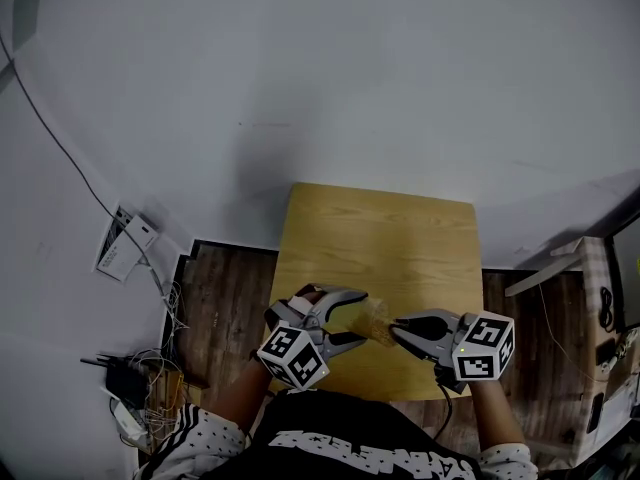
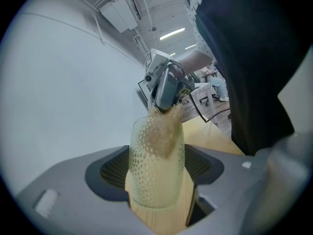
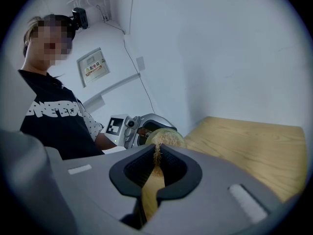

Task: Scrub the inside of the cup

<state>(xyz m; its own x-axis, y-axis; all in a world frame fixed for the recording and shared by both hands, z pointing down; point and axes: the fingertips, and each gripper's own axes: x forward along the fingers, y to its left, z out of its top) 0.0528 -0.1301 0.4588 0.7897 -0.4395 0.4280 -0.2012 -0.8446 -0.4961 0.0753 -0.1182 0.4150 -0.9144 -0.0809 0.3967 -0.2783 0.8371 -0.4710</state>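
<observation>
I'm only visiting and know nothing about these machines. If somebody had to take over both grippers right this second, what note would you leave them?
Left gripper: closed on the cup, a clear dimpled one, held roughly sideways over the near end of the wooden table, with its mouth toward the other gripper.
Right gripper: shut on the scrubber, a tan fibrous wad whose end is pushed into the cup's mouth.
Done: both things are in hand and the scrubber is inside the cup.
Left: how much scrubbing has happened can't be told. Probably work the inner wall and bottom, then pull out.
</observation>
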